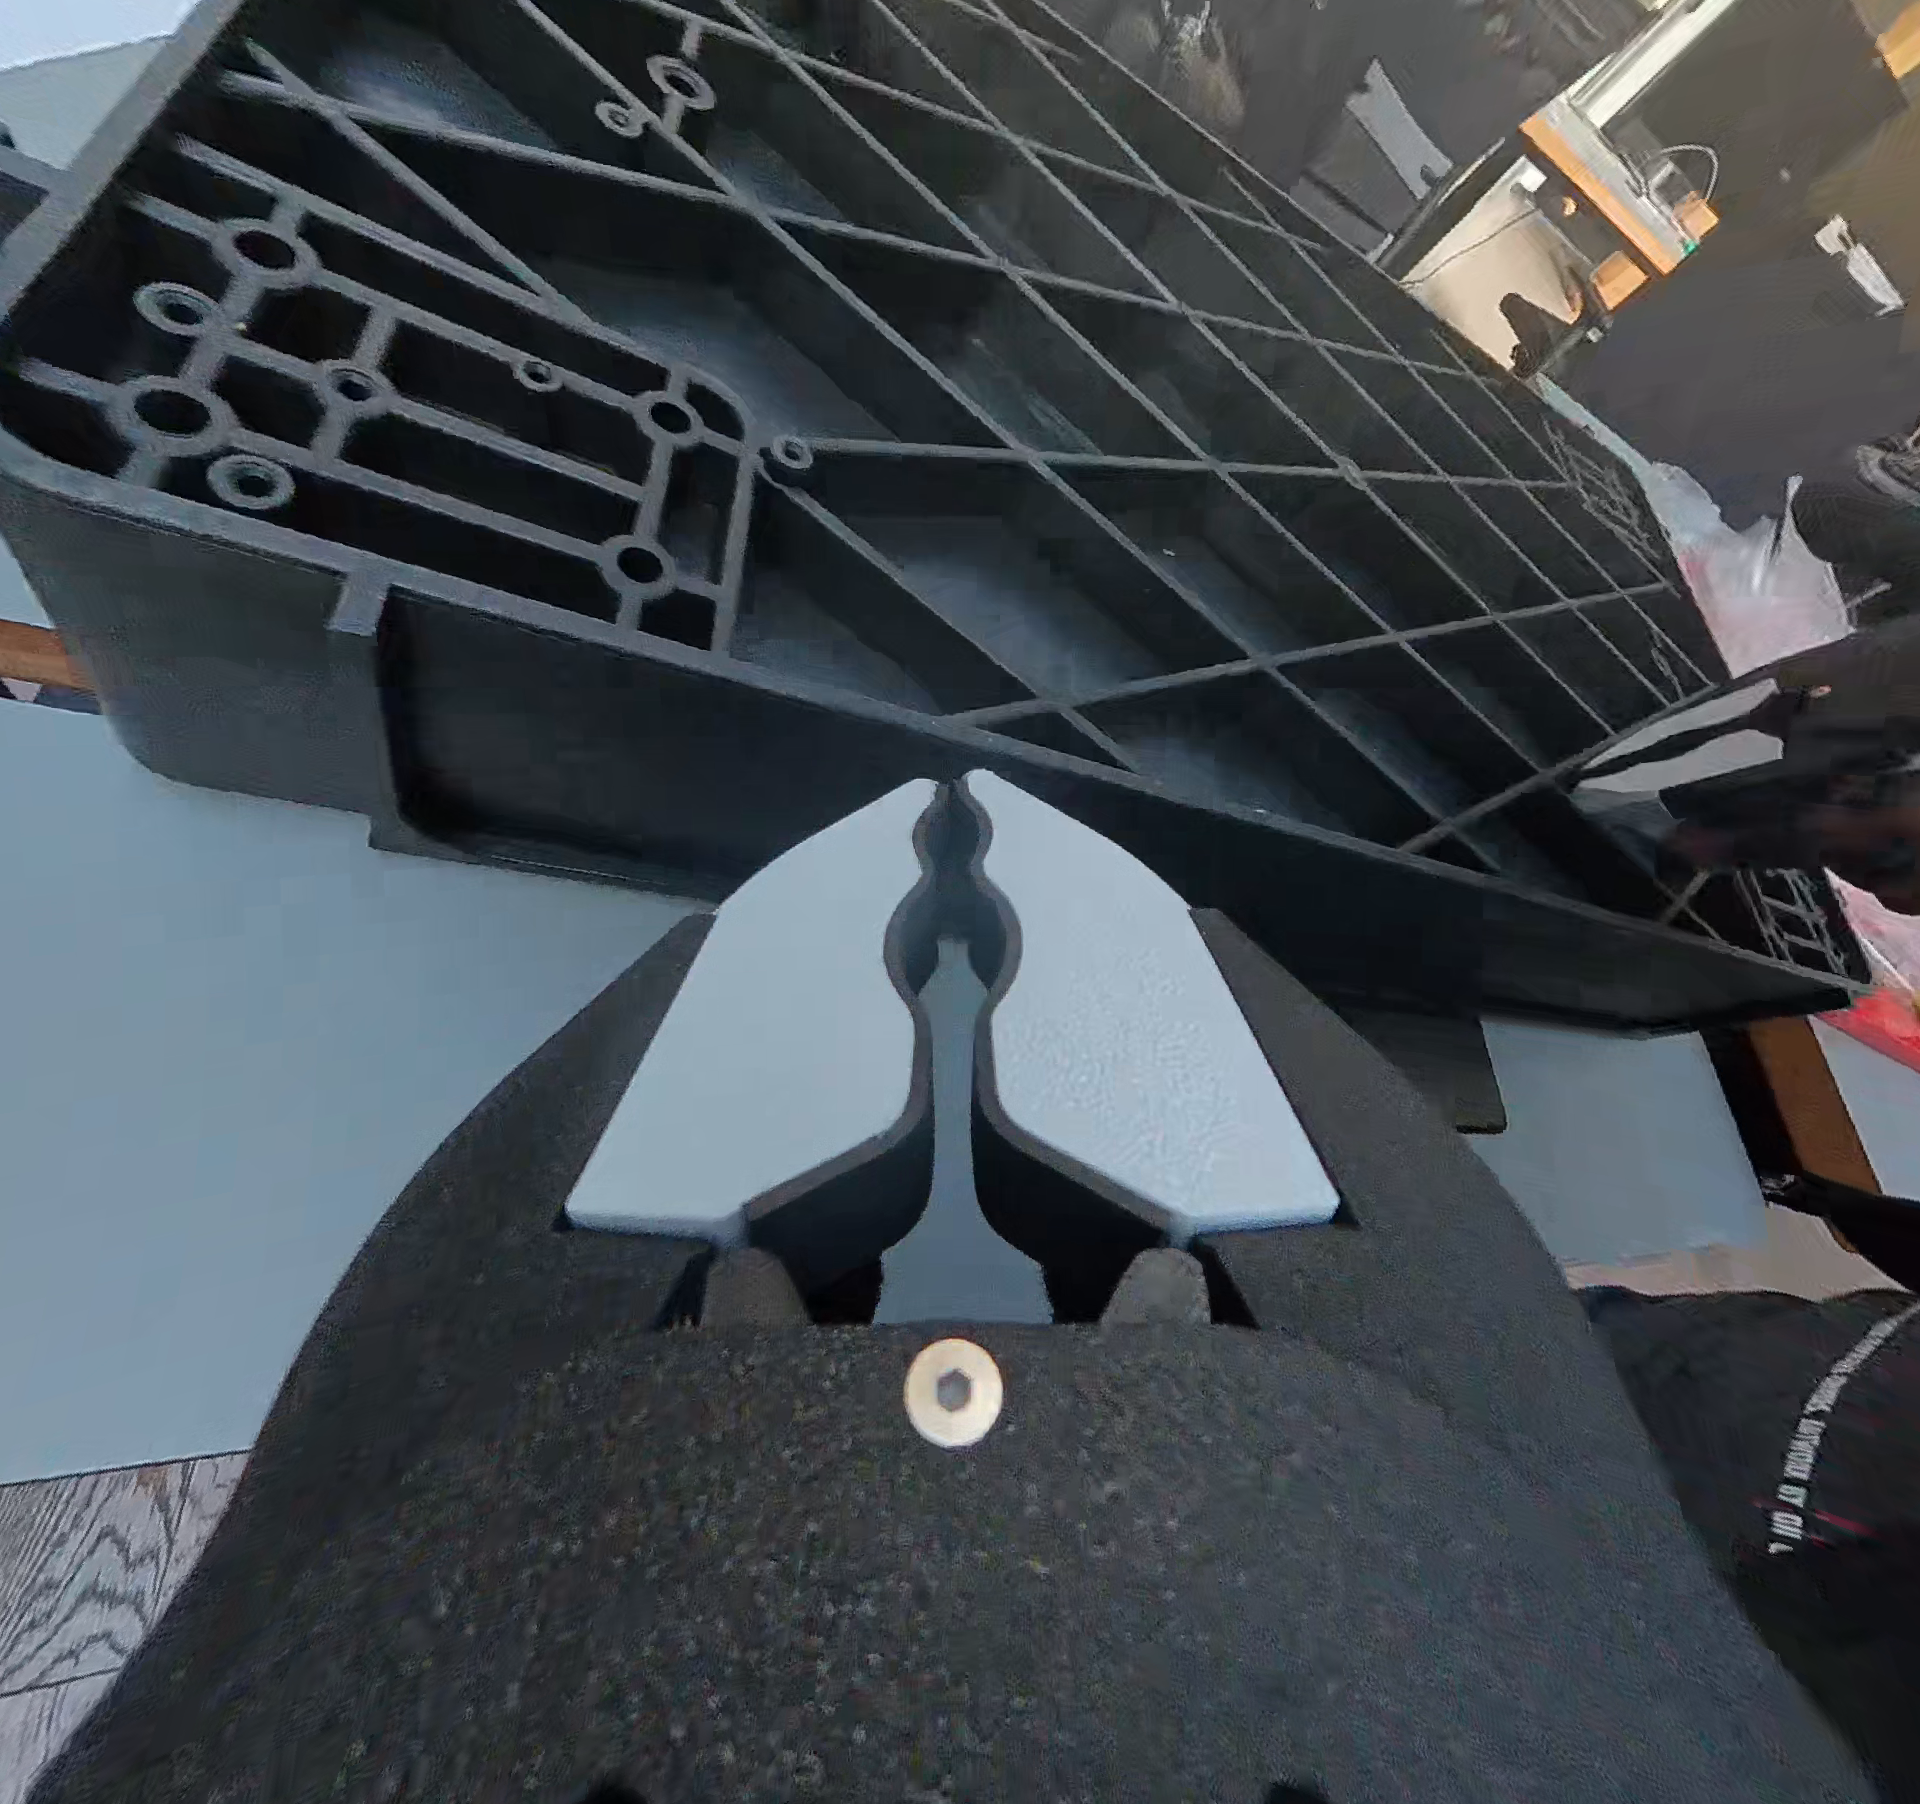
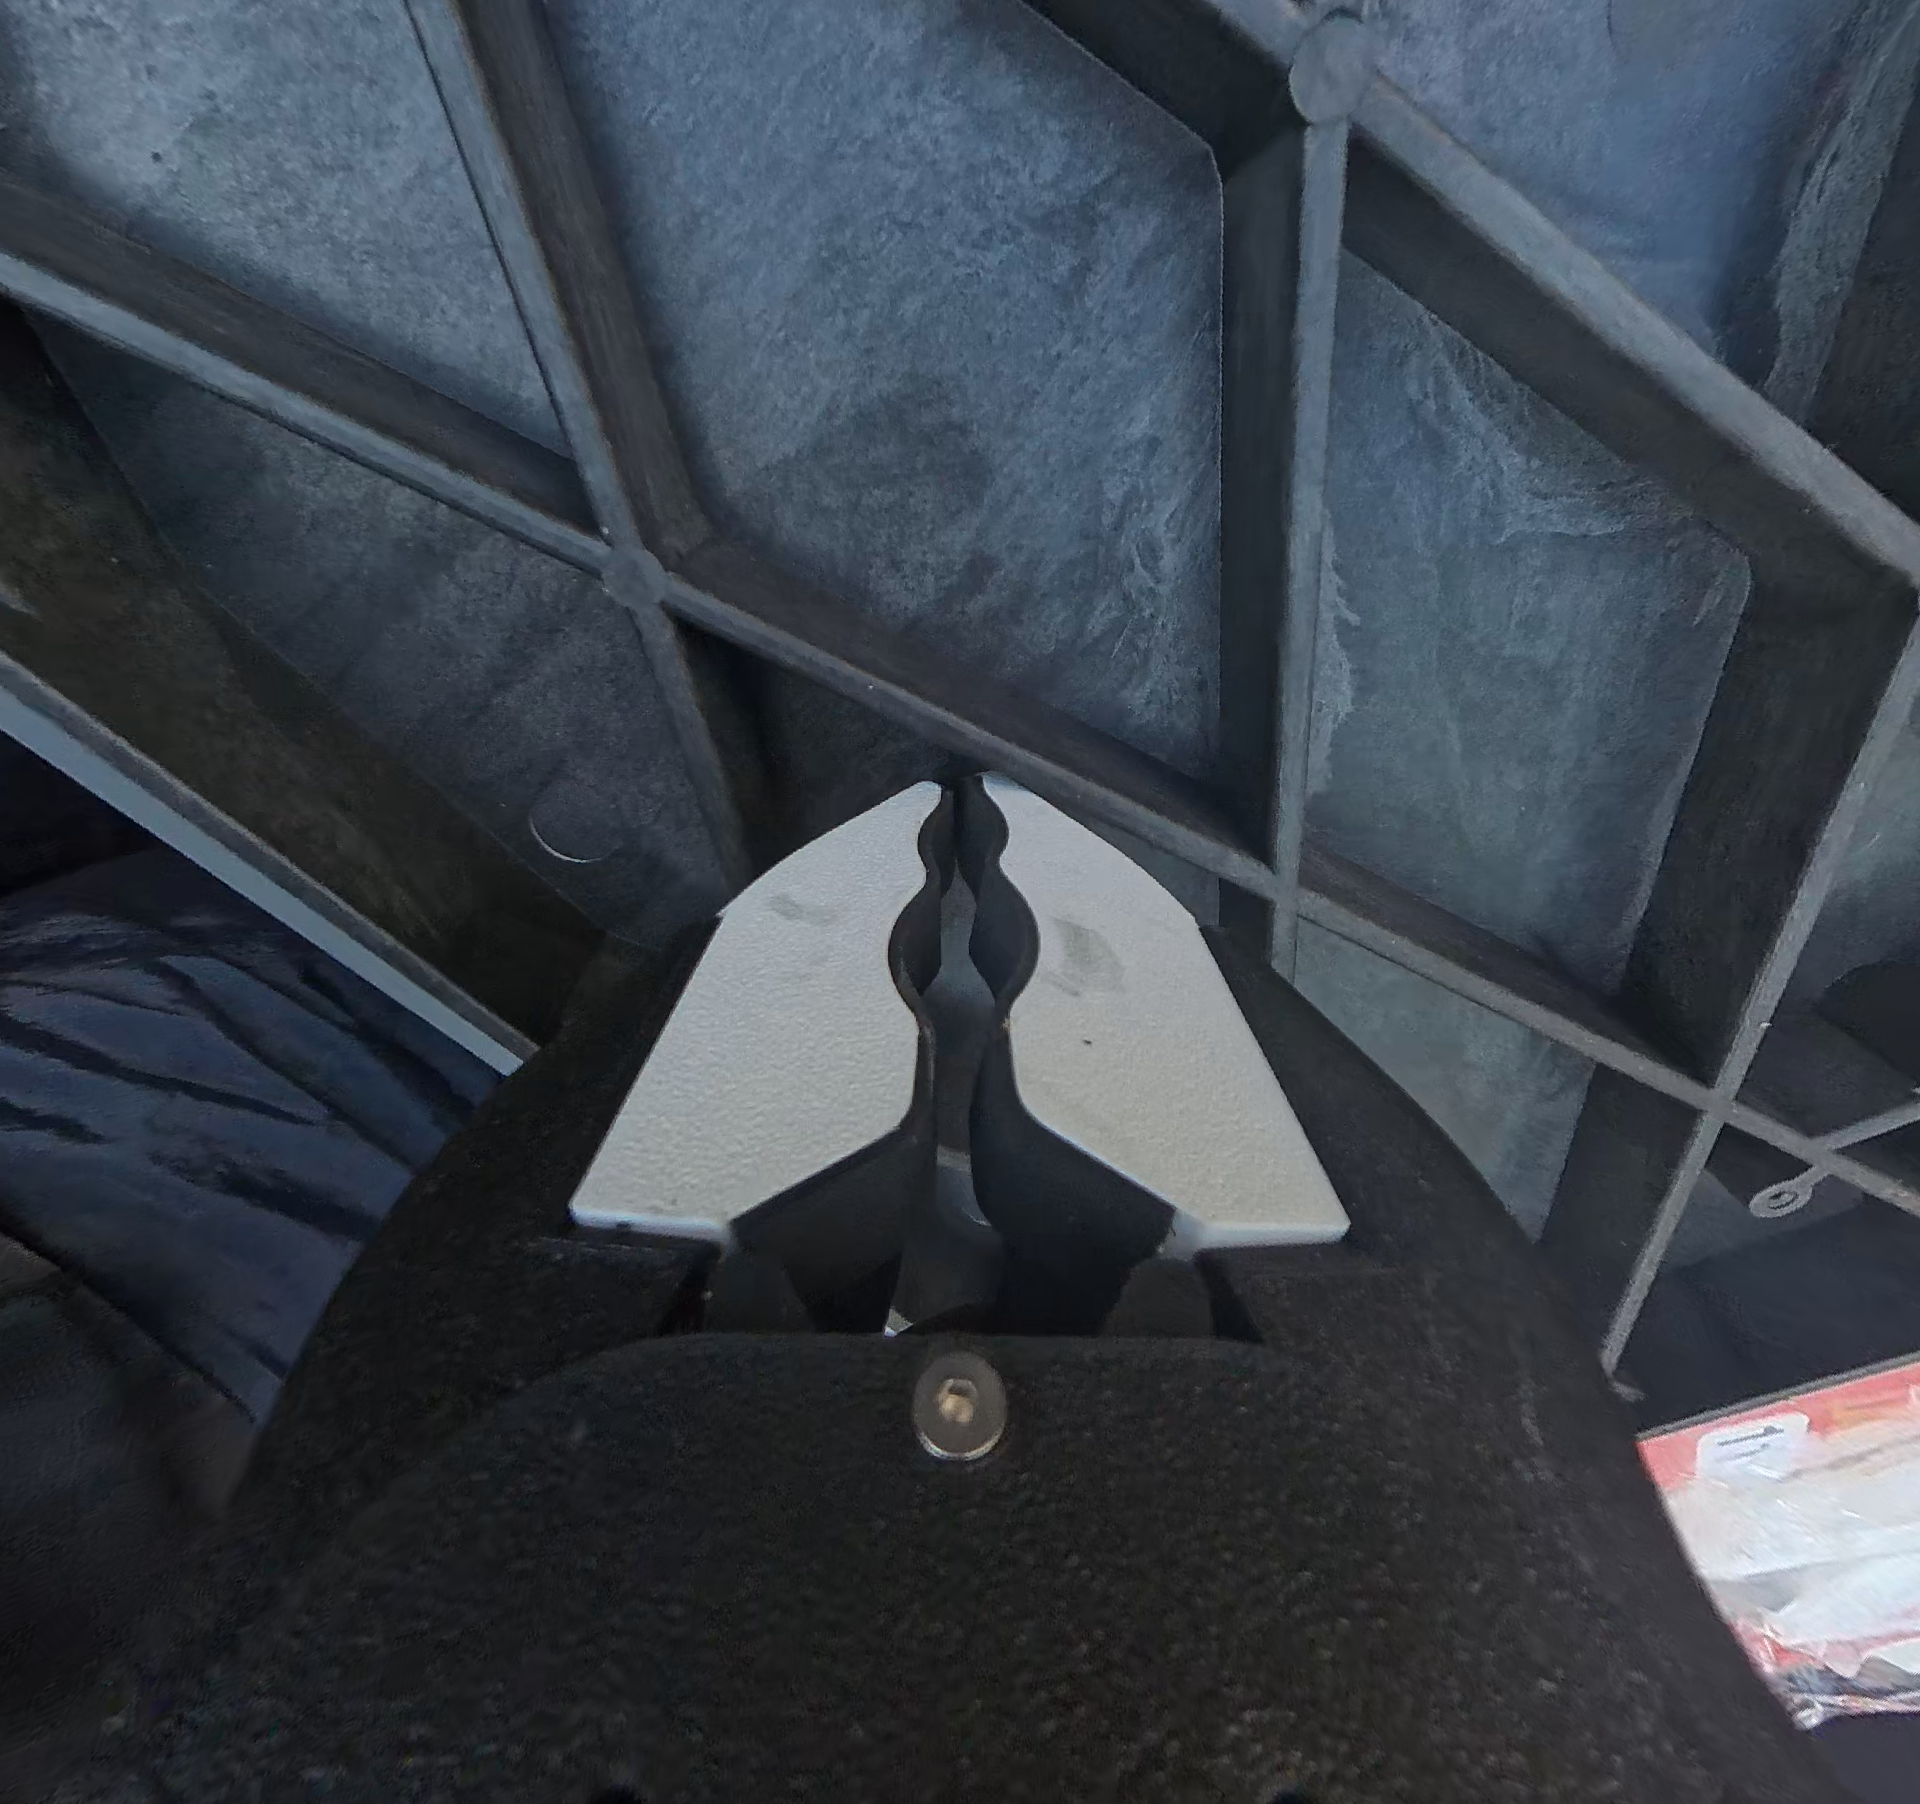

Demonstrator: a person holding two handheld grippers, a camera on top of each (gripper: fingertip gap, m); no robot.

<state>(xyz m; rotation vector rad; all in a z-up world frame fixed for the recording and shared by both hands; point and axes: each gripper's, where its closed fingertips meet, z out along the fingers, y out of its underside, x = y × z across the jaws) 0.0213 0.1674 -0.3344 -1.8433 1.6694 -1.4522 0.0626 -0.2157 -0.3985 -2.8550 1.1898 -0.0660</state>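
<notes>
Across the upper frame of the left wrist view, a black ribbed plastic panel (image 1: 935, 383) lies underside-up on a pale table (image 1: 208, 1079).
Left gripper (image 1: 958, 790) has its jaws closed at the panel's near rim, perhaps pinching it. Right gripper (image 2: 961, 786), jaws together, meets a rib of that panel (image 2: 935, 320); grip unclear. A red-and-clear packet (image 2: 1808, 1515) sits lower right.

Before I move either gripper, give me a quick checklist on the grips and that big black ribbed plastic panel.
1. Left gripper shut on the black ribbed plastic panel's edge wall: ok.
2. Right gripper shut on a panel rib: ok.
3. Panel lifted off the pale blue-grey tabletop: not ok, far corner looks down.
4. Red-and-clear plastic bag clear of the right gripper: ok.
5. Grip firmness: cannot tell.
</notes>
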